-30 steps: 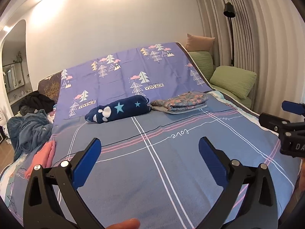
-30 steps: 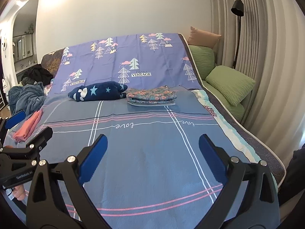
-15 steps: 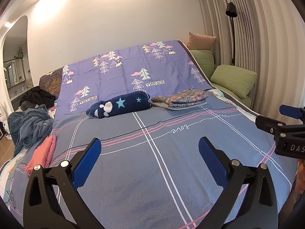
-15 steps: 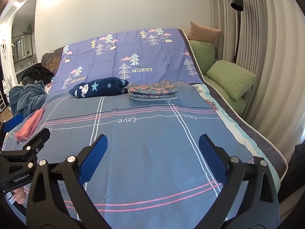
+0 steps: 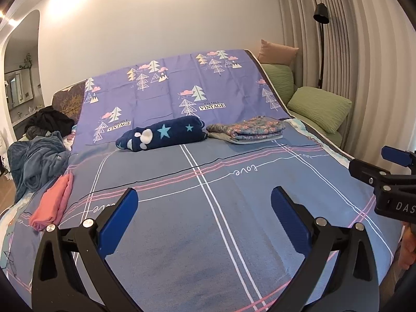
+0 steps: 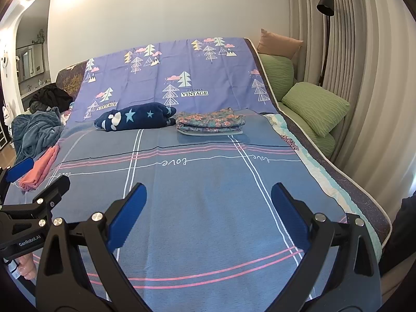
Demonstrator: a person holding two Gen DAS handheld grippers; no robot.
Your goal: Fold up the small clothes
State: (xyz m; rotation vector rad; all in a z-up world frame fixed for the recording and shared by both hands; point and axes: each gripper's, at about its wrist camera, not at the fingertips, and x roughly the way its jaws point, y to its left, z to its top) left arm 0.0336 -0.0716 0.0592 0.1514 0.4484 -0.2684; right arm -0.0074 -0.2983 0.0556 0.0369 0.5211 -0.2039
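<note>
Both tools hover empty over the bare middle of the bedsheet (image 5: 208,234): left gripper (image 5: 204,215) with its jaws spread wide, right gripper (image 6: 208,208) the same, nothing between them. Folded floral clothes (image 6: 210,123) sit stacked at centre frame beside a navy star blanket (image 6: 132,117), parked clear of the working space. At the left edge lies a pink garment (image 5: 52,205), likely next.

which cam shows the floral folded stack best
The right wrist view: the floral folded stack sits nearer the centre, its layered front edge facing the camera, with nothing in front of it. The left wrist view shows it too, unblocked, but farther right and seen more obliquely.
</note>
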